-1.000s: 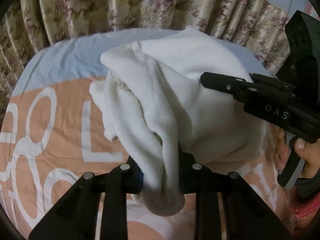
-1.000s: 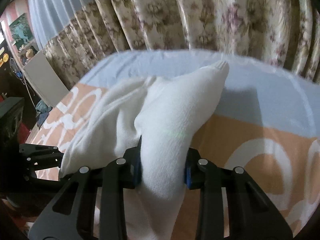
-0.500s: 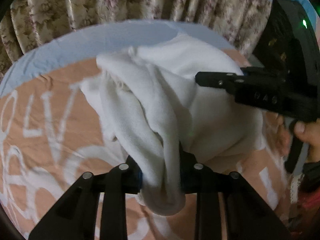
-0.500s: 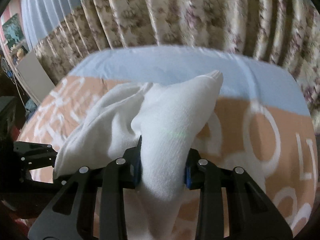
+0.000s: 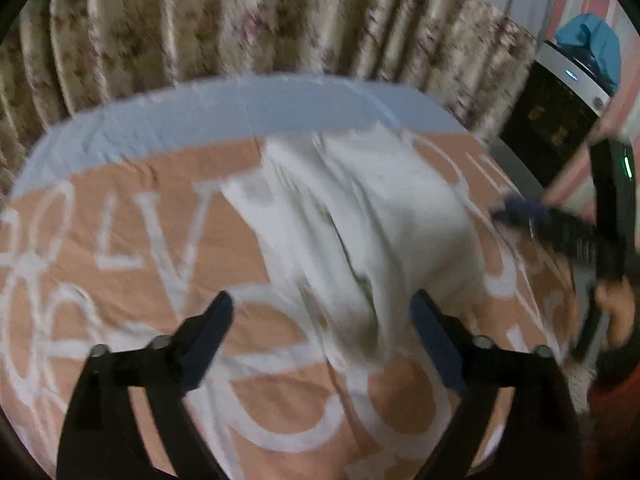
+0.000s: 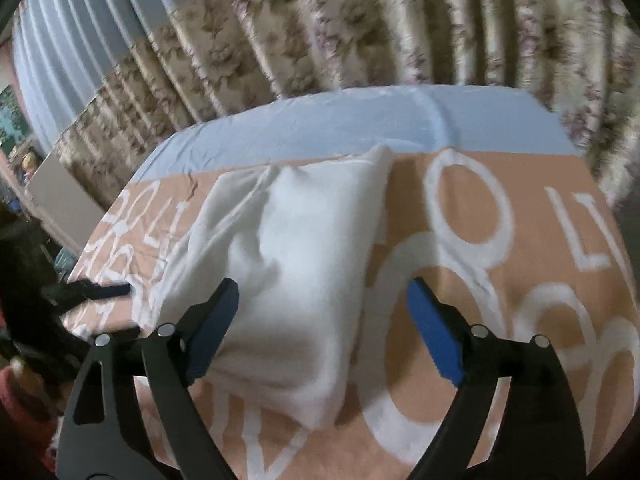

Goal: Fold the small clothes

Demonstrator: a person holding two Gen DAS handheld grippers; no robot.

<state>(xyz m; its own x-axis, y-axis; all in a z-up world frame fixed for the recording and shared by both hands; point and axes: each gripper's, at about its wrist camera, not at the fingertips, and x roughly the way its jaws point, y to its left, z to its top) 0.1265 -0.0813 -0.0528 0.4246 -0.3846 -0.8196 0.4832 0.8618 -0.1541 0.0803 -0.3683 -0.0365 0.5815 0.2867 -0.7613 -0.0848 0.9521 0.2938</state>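
Observation:
A white fleece garment [image 5: 360,220] lies in loose folds on the orange-and-white bedspread [image 5: 132,248]. My left gripper [image 5: 322,332] hangs just above its near end, jaws opening wide, pads clear of the cloth. In the right wrist view the same white garment [image 6: 292,264] lies flat. My right gripper [image 6: 322,320] stands over its near edge, jaws opening, the left pad over the cloth and nothing pressed. The right gripper [image 5: 560,232] also shows at the right edge of the left wrist view, held by a hand [image 5: 616,312].
A pale blue sheet [image 6: 360,120] covers the bed's far end, below floral curtains [image 6: 360,28]. A dark appliance with a blue bag on top [image 5: 560,120] stands beyond the bed's right side. The left gripper's finger [image 6: 88,292] shows at the left of the right wrist view.
Both grippers were shut on the white garment and held it up. Both have let it go and stand open, and the garment has dropped onto the bedspread.

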